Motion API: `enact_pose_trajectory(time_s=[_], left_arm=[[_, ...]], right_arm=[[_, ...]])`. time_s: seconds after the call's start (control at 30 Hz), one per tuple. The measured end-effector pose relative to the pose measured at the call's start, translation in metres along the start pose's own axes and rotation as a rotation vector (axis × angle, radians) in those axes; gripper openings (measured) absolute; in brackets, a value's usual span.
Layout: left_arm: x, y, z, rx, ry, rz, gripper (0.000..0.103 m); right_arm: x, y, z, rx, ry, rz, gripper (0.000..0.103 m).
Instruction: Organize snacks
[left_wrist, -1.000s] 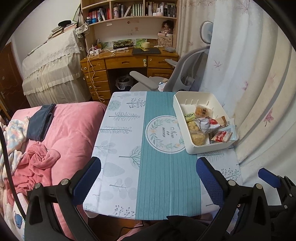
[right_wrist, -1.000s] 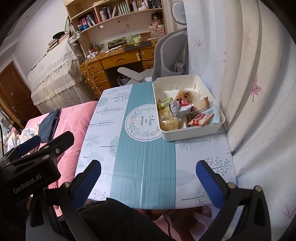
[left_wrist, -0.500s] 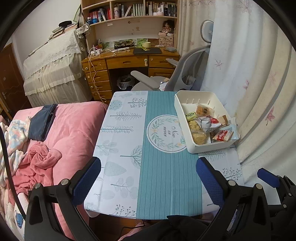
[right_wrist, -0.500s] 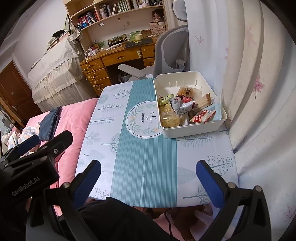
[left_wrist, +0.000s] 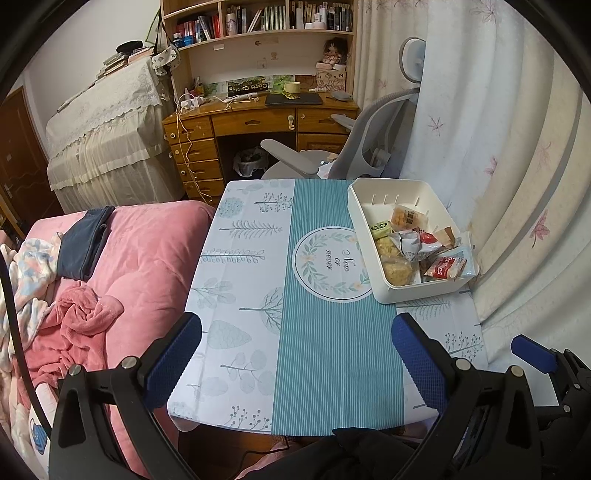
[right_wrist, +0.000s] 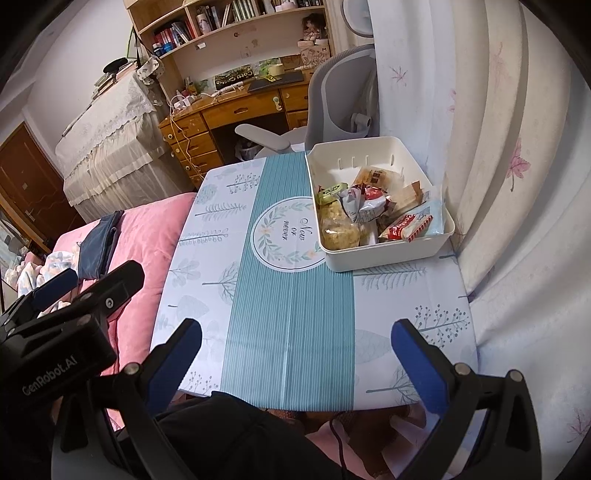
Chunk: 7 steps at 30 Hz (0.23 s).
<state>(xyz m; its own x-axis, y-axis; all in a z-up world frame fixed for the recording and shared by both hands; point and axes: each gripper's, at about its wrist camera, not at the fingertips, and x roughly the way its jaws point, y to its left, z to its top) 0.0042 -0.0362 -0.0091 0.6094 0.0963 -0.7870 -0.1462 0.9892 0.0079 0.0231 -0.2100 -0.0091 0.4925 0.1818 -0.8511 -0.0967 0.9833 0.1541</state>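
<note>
A white plastic bin (left_wrist: 400, 294) (right_wrist: 384, 258) sits at the far right of the small table (left_wrist: 251, 295) (right_wrist: 288, 314), against the curtain. Inside it lie several wrapped snacks: a red cookie pack (left_wrist: 445, 266) (right_wrist: 408, 226), a clear bag of golden puffs (left_wrist: 396, 271) (right_wrist: 338, 230), a crumpled silver bag (left_wrist: 412, 242) (right_wrist: 360, 201) and a small green pack (left_wrist: 380, 227) (right_wrist: 330, 191). My left gripper (left_wrist: 297, 360) hangs open above the table's near edge, holding nothing. My right gripper (right_wrist: 295, 363) is likewise open and empty, well short of the bin.
A pink bed (left_wrist: 140, 251) with a rumpled blanket (left_wrist: 79, 314) borders the table's left side. Behind the table stand a grey office chair (left_wrist: 347, 151) and a wooden desk (left_wrist: 255, 122) under bookshelves. A flowered curtain (left_wrist: 498, 166) hangs along the right.
Both grippers have drawn slightly back and up, so the table and bin sit a little lower in view. The bin and snacks have not moved.
</note>
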Motion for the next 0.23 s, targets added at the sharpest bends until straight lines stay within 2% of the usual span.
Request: enact_pose_trajectory(time_s=[0.23], left_arm=[[0.0001,0.0003,-0.0022,0.001,0.005,-0.001,0.102]], right_arm=[[0.0040,-0.0001,0.0006,0.001,0.017,0.004,0.103]])
